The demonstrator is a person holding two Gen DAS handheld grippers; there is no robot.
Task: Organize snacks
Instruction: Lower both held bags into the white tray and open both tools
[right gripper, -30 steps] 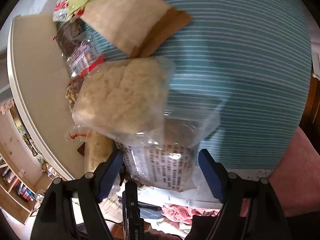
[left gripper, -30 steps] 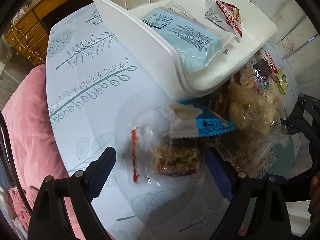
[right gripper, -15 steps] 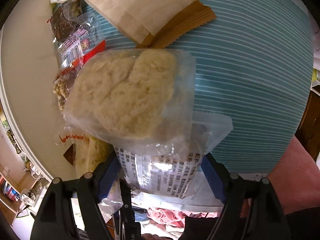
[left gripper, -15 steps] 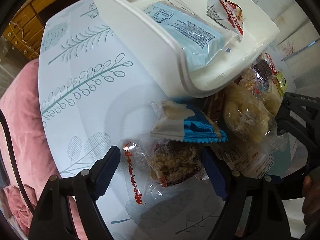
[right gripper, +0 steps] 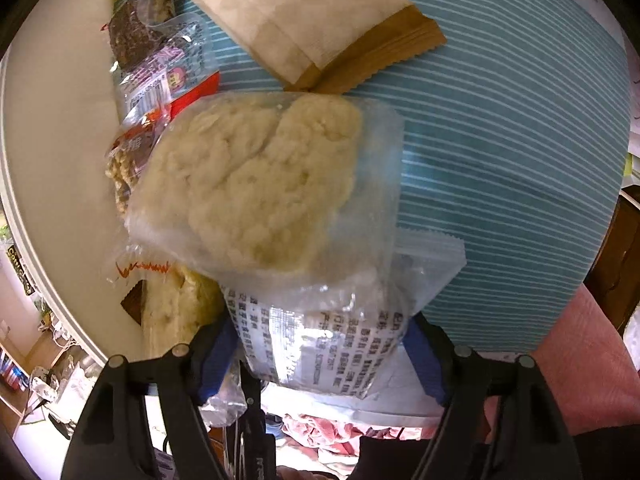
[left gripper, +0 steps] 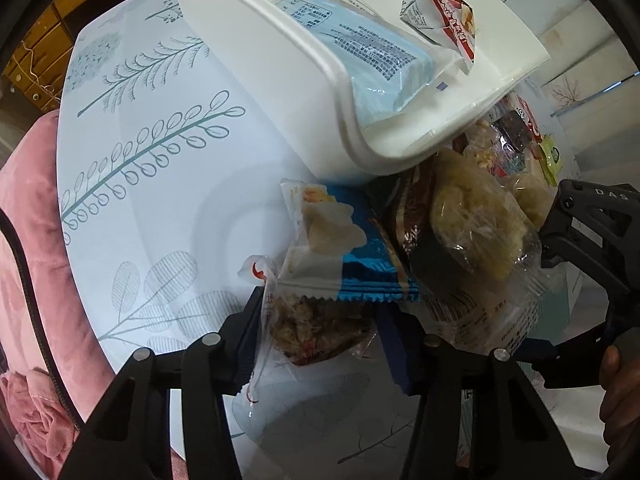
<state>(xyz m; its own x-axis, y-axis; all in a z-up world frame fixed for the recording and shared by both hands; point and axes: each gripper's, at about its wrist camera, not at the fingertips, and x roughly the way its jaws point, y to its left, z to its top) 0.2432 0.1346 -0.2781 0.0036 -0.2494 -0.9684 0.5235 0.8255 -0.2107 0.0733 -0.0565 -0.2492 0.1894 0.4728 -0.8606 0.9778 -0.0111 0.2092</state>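
Note:
My left gripper [left gripper: 320, 340] is shut on a clear packet of brown crumbly snack [left gripper: 316, 324], held above the table. A blue-and-white snack pack [left gripper: 344, 248] lies just beyond it. The white bin [left gripper: 304, 92] behind holds a light-blue packet [left gripper: 368, 52] and a red-and-white packet [left gripper: 440, 4]. My right gripper [right gripper: 320, 344] is shut on a clear bag of pale puffed cake [right gripper: 256, 188], which also shows in the left wrist view [left gripper: 476, 220], by its printed end.
A brown paper pack [right gripper: 312, 12], a dark bar in clear wrap [right gripper: 136, 32] and other snack packets [right gripper: 160, 92] lie on the teal striped cloth [right gripper: 520, 140]. A pink cushion [left gripper: 28, 240] borders the leaf-patterned tablecloth [left gripper: 152, 152].
My left gripper closed onto the brown snack packet and lifted it. My right gripper closed onto the printed end of the pale cake bag and raised it.

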